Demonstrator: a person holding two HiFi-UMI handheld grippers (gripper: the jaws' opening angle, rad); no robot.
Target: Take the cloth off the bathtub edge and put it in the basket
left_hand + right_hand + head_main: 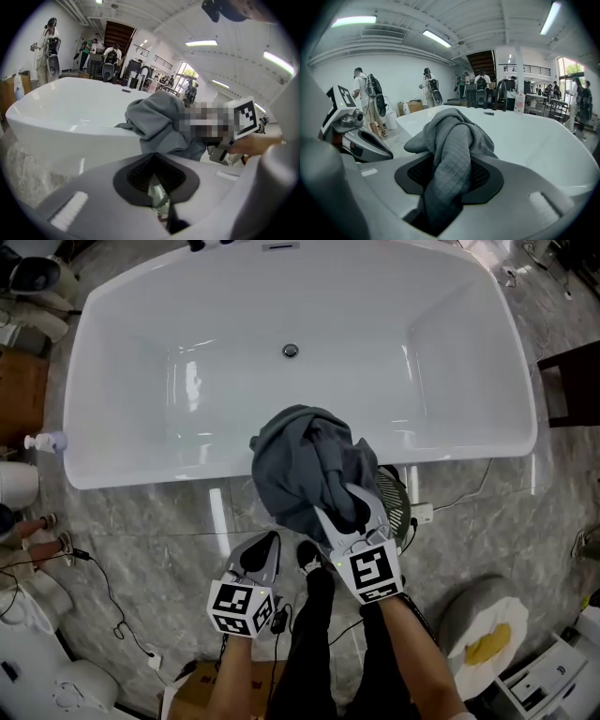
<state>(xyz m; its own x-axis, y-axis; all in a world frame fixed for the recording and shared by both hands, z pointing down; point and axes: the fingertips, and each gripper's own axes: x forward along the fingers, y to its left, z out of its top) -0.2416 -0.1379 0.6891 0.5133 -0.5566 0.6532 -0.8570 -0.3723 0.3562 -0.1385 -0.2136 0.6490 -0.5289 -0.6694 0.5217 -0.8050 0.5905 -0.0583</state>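
The grey cloth hangs bunched over the near rim of the white bathtub, lifted off it. My right gripper is shut on the cloth's lower part; in the right gripper view the cloth runs down between the pads, with the tub behind it. A dark slatted basket stands on the floor just right of that gripper, partly hidden by cloth and gripper. My left gripper sits lower left of the cloth, shut and empty. In the left gripper view the cloth hangs ahead by the tub rim.
The floor is grey marble tile. A white bottle stands by the tub's left end. Cables and a power strip lie near the basket. A cardboard box is by my feet. A dark stool is at right.
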